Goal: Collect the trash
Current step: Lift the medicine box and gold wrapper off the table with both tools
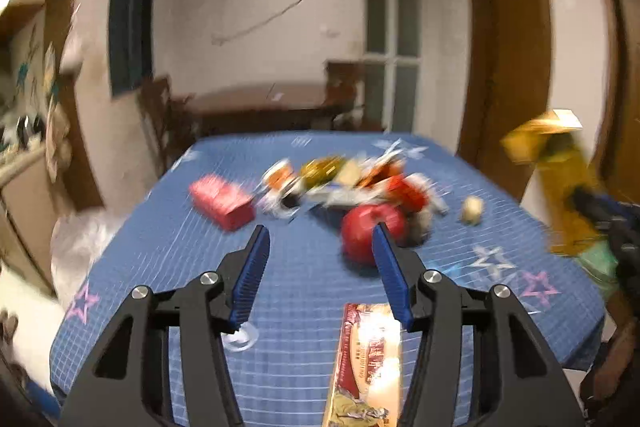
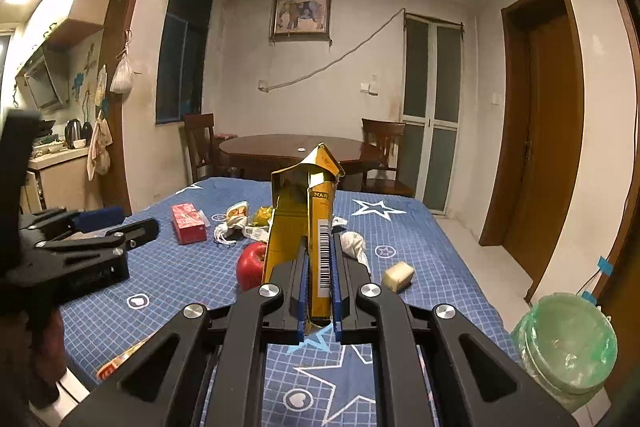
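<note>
Right gripper clamps a gold carton upright above the blue tablecloth. Left gripper, fingers spread and empty (view blurred), hovers near a red apple. A green-lined trash bin stands beside the table, at right.

Gold carton, blue star-patterned tablecloth

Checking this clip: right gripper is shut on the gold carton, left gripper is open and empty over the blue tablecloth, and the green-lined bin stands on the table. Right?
Not quite. The bin stands on the floor beside the table, off its right edge, as the right wrist view shows. The rest holds: the right gripper is shut on the gold carton, and the left gripper is open and empty.
</note>
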The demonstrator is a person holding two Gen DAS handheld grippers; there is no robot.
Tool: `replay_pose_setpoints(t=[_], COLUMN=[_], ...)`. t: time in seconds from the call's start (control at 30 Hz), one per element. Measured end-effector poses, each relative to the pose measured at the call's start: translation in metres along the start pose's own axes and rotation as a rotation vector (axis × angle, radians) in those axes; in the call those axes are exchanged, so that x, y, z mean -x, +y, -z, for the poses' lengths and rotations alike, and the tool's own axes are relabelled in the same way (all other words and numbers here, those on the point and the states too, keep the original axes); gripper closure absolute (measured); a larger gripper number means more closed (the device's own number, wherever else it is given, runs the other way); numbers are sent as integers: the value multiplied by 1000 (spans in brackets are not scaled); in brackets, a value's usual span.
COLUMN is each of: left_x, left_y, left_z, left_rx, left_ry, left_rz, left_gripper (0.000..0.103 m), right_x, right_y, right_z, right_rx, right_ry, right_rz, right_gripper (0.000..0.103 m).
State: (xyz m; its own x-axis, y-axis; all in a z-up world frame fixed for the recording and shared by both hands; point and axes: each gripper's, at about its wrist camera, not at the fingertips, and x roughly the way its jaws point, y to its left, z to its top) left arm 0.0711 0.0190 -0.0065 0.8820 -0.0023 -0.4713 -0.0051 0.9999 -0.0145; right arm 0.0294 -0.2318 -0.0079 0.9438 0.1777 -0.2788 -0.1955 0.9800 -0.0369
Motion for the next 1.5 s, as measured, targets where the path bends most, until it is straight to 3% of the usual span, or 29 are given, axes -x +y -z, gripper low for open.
replay_pose_setpoints(t=[0.1, 0.2, 0.27, 0.37, 0.5, 0.57, 0.6, 0.63, 0.7, 0.97, 1.13, 1.27, 1.5], left_x=[-20, -20, -26, -42, -63, -65, -65, -65, -64, -8, 28, 35, 34], left_y=[20, 4, -12, -26, -31, -32, -32, -32, -31, -18, -25, -34, -38], left_z=[9, 31, 49, 70, 90, 92, 92, 91, 91, 32, 2, -7, -11], left_rx=[12, -61, -112, -195, -217, -224, -221, -216, -211, -109, -79, -81, -76], left_ry=[141, 249, 323, 354, 412, 393, 386, 378, 350, 49, -105, -162, -158], left_rz=[54, 183, 238, 144, 100, 86, 82, 77, 52, -72, -95, -101, -87], left_gripper=[39, 17, 15, 14, 15, 23, 37, 44, 44, 44, 44, 44, 44], right_x=[-4, -6, -9, -16, -22, -24, -24, -24, -24, -11, -7, -5, -1], right_y=[-4, -6, -1, 1, 8, 11, 12, 13, 13, 21, 21, 24, 19], right_z=[2, 7, 10, 17, 27, 29, 30, 31, 30, 4, -13, -18, -17], right_rx=[-16, -22, -26, -36, -33, -31, -30, -27, -26, -7, -4, -1, -2], right_ry=[28, 43, 54, 80, 103, 108, 110, 108, 100, -6, -43, -54, -52], right_rz=[-8, -17, -21, -37, -52, -54, -55, -56, -57, -29, -22, -31, -33], right_gripper=[93, 93, 93, 93, 93, 93, 93, 93, 93, 93, 93, 93, 93])
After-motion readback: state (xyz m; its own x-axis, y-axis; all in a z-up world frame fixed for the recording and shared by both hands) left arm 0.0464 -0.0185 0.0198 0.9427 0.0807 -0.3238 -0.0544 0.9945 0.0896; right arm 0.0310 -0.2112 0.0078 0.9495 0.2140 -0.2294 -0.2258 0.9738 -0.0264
